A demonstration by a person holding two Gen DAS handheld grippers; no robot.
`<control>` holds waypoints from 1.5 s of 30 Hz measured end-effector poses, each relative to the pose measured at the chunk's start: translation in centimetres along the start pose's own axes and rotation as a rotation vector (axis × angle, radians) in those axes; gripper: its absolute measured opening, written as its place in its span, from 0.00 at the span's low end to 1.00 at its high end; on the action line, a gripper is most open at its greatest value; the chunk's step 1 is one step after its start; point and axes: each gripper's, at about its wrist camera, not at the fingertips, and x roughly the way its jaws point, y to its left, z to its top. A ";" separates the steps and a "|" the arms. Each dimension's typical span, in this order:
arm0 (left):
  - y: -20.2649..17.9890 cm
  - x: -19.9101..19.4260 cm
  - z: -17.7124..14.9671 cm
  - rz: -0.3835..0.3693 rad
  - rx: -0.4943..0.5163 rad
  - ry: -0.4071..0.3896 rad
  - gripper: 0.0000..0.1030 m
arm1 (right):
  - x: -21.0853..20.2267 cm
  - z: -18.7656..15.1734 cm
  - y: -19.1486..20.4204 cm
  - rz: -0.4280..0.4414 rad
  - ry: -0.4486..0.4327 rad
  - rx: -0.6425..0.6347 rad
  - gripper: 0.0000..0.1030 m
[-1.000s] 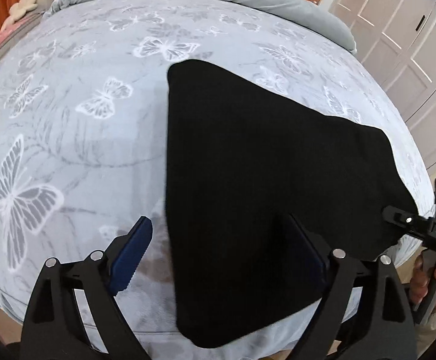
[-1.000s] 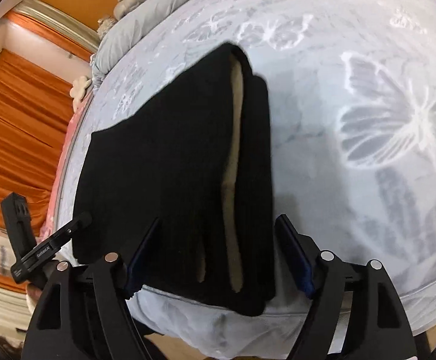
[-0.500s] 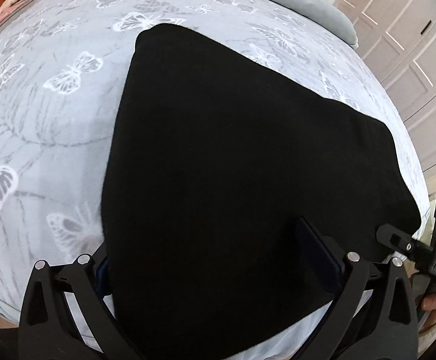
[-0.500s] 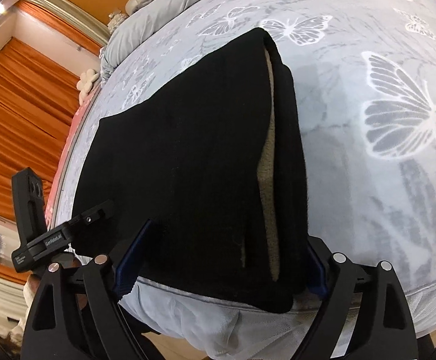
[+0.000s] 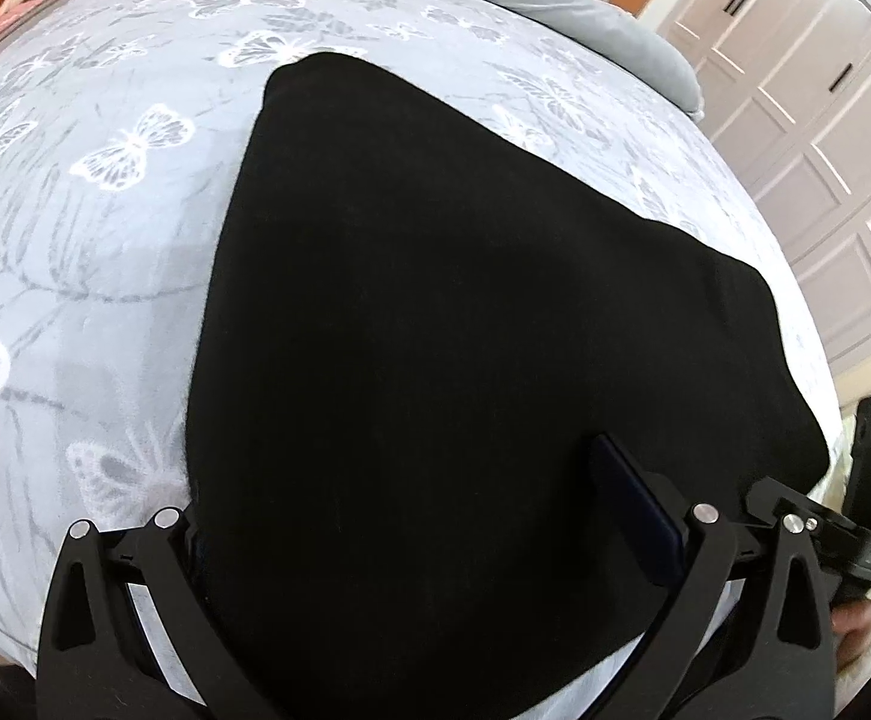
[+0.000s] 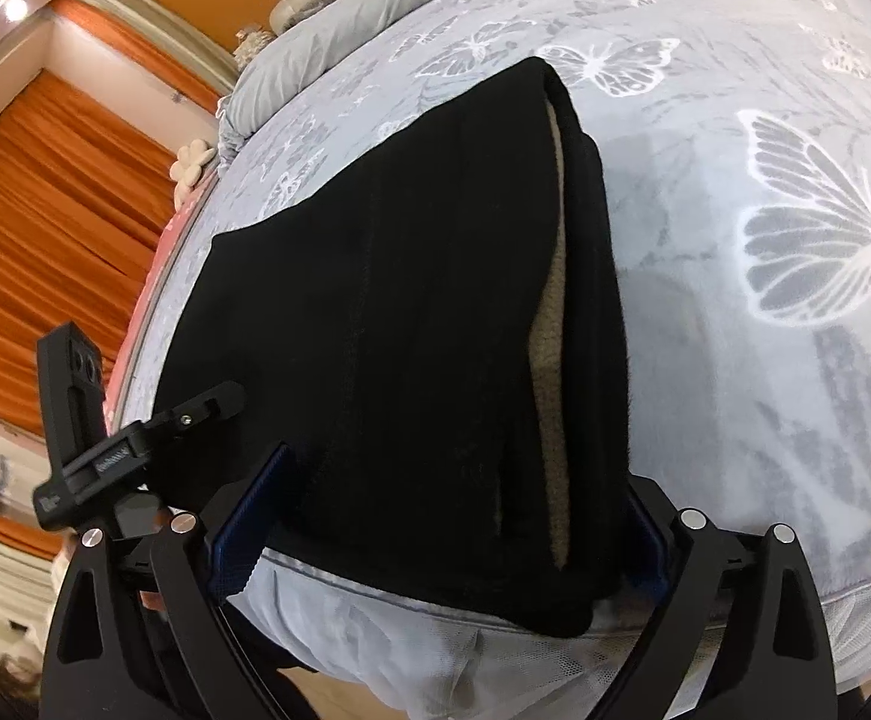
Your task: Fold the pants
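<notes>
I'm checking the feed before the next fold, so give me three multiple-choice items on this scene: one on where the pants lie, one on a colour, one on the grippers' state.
1. Where do the black pants lie?
A. on the butterfly-print bedspread, at its near edge
B. on the floor
C. in a wardrobe

2. What colour is the lining that shows along the pants' edge?
A. red
B. beige
C. blue

3. How do the left gripper and right gripper stand?
A. both clamped shut on cloth
B. one shut, one open
C. both open wide

Answers: 1 A, the folded pants rest flat on the bedspread; 2 B, a beige strip shows between black layers in the right wrist view; 3 C, each pair of jaws stands wide astride the pants.
</notes>
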 end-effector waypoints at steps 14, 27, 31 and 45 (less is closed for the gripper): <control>0.8 -4.1 0.5 -0.049 -0.018 -0.054 0.32 | -2.7 -0.4 3.0 -0.011 -0.124 -0.016 0.31; -2.5 -16.9 3.2 -0.126 0.114 -0.314 0.30 | -12.6 1.6 11.5 0.088 -0.371 -0.179 0.30; -4.4 -19.8 5.7 -0.101 0.173 -0.394 0.30 | -14.1 4.5 13.7 0.098 -0.424 -0.221 0.30; -8.1 -18.2 19.0 0.017 0.258 -0.561 0.31 | -11.7 19.9 15.1 0.109 -0.490 -0.267 0.31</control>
